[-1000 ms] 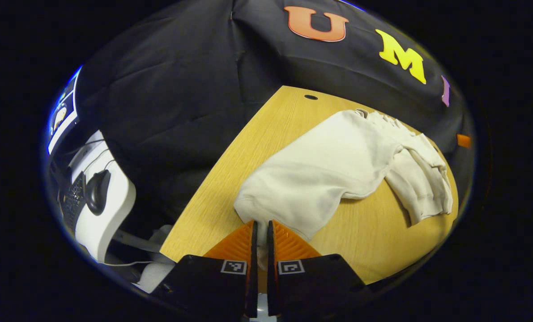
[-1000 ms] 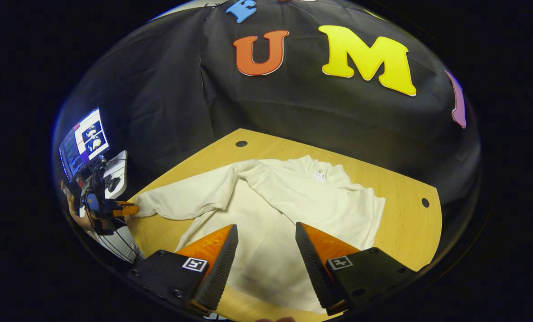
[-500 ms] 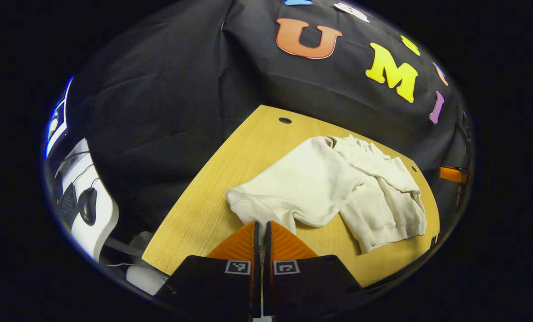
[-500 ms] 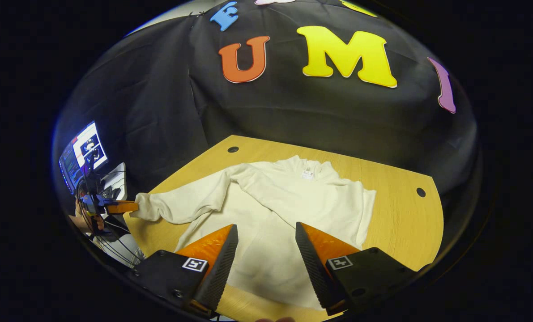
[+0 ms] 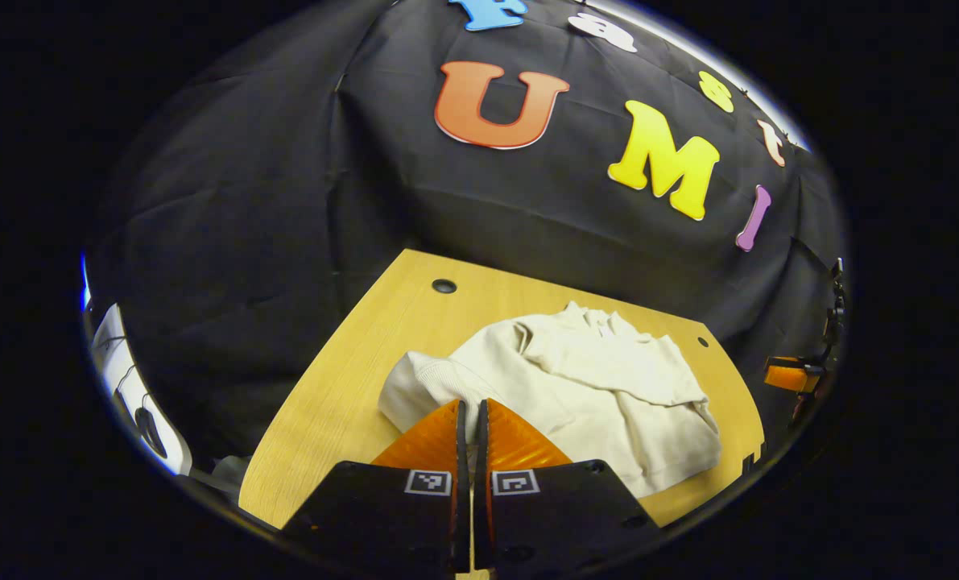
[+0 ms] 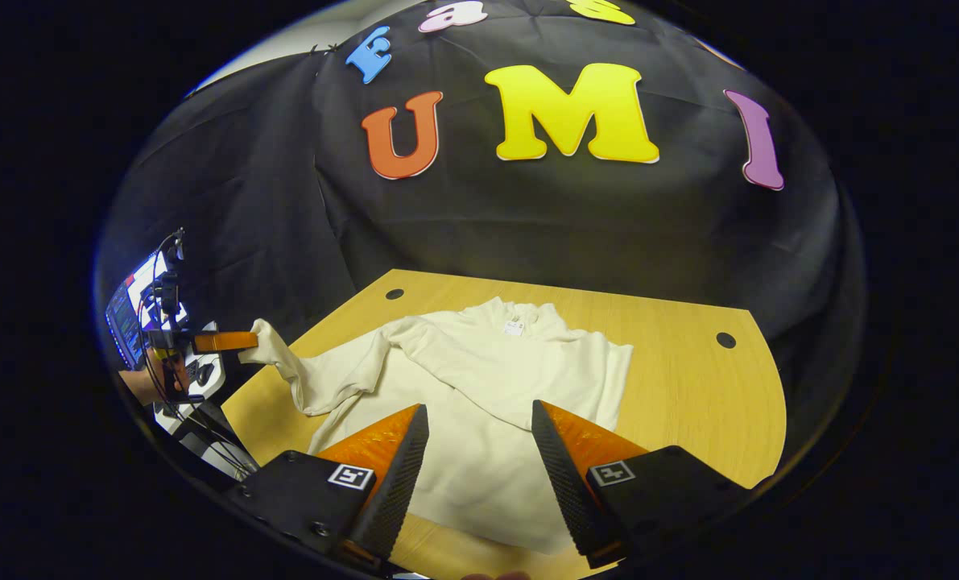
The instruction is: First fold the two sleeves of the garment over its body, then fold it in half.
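Left gripper (image 5: 469,415) pinches soft cream sweatshirt's (image 6: 487,403) ribbed cuff (image 5: 427,379) (lifted).

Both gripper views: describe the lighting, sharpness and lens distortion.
Left gripper view: even, dim light; sweater sharp, left gripper soft up close, table edges bowed by the fisheye. Right gripper view: sweater bright without glare, faint shadow under the right gripper, monitor smeared at the rim.

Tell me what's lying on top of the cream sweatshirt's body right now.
One sleeve lies folded across the cream sweatshirt. The other sleeve is off it, raised by the left gripper. Anything beneath the fabric is covered.
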A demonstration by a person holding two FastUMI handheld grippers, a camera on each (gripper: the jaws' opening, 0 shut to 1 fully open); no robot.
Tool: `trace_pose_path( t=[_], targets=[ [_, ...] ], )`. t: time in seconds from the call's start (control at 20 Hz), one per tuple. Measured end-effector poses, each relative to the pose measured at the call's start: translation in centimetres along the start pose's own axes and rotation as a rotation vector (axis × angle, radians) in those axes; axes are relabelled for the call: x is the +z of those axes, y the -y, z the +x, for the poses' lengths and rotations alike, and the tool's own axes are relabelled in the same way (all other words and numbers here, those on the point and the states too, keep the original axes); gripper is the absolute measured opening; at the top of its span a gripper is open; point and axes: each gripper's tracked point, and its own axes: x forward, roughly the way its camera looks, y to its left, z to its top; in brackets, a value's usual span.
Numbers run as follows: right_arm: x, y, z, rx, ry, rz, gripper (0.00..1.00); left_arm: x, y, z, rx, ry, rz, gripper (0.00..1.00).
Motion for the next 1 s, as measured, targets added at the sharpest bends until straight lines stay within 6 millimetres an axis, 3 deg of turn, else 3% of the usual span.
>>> trace_pose_path(
  t=[0.25, 0.5, 0.8, 1.0],
  targets=[
    [0.1, 3.7, -2.6, -0.057, 0.040, 0.035, 0.82, 4.9, 7.4, 2.6, -0.135, 0.056, 0.078, 0.04],
    [-0.1, 7.6, -5.5, -0.138, 0.076, 0.082, 0.80, 8.2, 16.9, 5.8, -0.285, 0.079, 0.133, 0.05],
    [-1.2, 12.4, -10.1, -0.246, 0.107, 0.114, 0.82, 10.0, 28.2, 9.3, -0.470, 0.070, 0.223, 0.04],
    [-2.8, 15.1, -12.8, -0.312, 0.109, 0.149, 0.82, 7.5, 34.3, 13.2, -0.550, -0.009, 0.245, 0.05]
  ],
)
